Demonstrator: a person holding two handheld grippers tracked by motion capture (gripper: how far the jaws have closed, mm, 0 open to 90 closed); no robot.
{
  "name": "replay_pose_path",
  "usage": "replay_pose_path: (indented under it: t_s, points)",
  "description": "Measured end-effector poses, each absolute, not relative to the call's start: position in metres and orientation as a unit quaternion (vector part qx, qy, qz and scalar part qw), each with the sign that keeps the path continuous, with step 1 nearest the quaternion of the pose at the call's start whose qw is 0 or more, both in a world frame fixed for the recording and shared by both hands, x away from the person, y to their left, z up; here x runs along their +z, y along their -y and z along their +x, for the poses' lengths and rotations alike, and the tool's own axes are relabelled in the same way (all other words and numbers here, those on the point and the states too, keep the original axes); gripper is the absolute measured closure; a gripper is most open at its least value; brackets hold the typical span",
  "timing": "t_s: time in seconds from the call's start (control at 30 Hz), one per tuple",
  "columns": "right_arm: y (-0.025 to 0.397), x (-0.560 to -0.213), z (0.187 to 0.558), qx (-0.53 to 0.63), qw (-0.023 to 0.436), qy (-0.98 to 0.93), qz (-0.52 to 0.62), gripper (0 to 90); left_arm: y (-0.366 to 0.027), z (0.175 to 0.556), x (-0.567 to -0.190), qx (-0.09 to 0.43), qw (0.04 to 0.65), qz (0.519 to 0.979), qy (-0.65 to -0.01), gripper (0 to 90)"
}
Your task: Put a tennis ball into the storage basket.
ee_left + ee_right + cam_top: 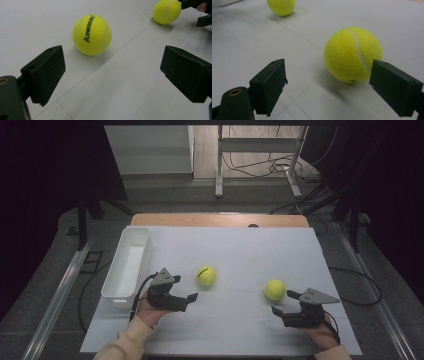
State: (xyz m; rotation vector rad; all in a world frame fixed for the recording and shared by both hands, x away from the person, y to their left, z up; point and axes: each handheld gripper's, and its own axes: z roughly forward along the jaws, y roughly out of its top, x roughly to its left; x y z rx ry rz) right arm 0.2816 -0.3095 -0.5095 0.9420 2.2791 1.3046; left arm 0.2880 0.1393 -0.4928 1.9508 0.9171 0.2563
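Two yellow tennis balls lie on the white table cover. The left ball (206, 276) carries black lettering and sits just ahead of my left gripper (184, 288), slightly left of centre in the left gripper view (91, 34). My left gripper (112, 72) is open with nothing between its jaws. The right ball (275, 289) rests close to my right gripper (283, 302), which is open. In the right gripper view that ball (353, 54) lies just beyond the jaws of the right gripper (328, 87), near the right one, untouched. Each view also shows the other ball (166, 11) (281, 6) farther off.
A long white bin (114, 294) stands along the cover's left edge, beside my left hand. The white cover (235, 250) lies on a wooden table whose far edge (220, 220) shows. Cables and a metal frame (257, 150) are on the floor beyond.
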Motion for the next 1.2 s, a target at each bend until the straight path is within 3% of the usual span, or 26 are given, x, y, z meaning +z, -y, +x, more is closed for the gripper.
replay_pose_path:
  t_s: [1.2]
  points:
    - [0.309,-0.51,0.283,0.454,0.175,-0.808,0.333,14.0,-0.123,0.323,-0.482,0.094,0.456,0.799,-0.381,6.7]
